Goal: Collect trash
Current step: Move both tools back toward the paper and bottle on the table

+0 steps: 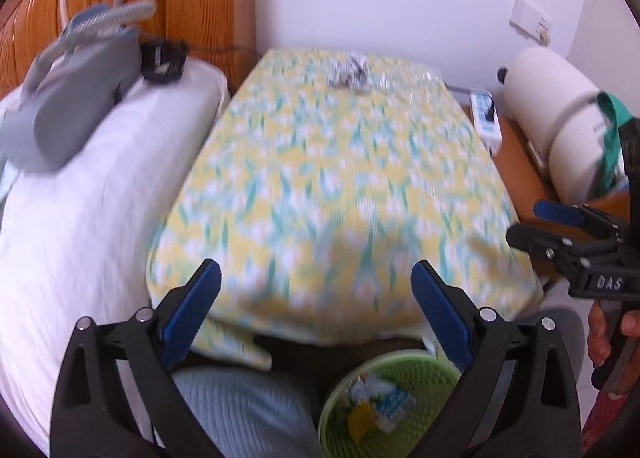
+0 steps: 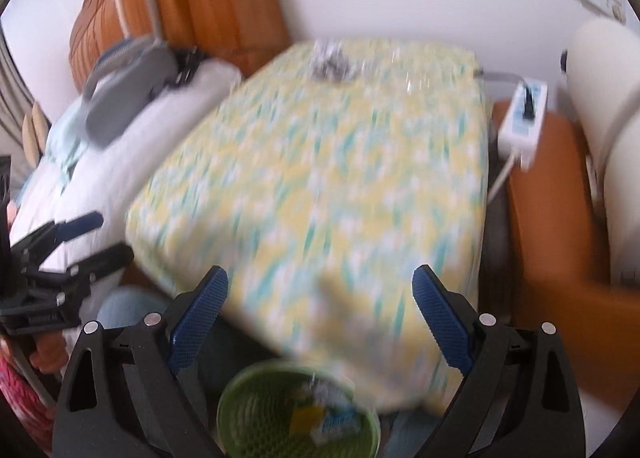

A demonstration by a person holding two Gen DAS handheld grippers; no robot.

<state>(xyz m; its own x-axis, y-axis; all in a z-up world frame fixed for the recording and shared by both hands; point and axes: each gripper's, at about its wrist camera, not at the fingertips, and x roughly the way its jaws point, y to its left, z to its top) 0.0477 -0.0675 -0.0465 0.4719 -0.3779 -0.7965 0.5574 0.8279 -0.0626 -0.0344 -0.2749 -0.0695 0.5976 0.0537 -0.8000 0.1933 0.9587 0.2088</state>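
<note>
**Right gripper wide open above the bin**

The right gripper [image 2: 318, 316] hangs with jaws spread, empty, over a yellow-green patterned cloth [image 2: 320, 162]. Below sits a green bin [image 2: 244, 414] holding wrappers [image 2: 332, 418]. Crumpled trash [image 2: 332, 64] lies at the cloth's far edge. The left gripper [image 2: 86, 238] shows at left.

Left claw [image 1: 316, 298] and right claw [image 2: 320, 300] both gape wide, holding nothing, side by side

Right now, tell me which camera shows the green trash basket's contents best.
The left wrist view: the green basket sits between the open fingers, its wrappers fairly sharp. The right wrist view shows the same basket motion-blurred, with its far rim partly hidden behind the yellow floral cloth, so its contents smear together.
</note>
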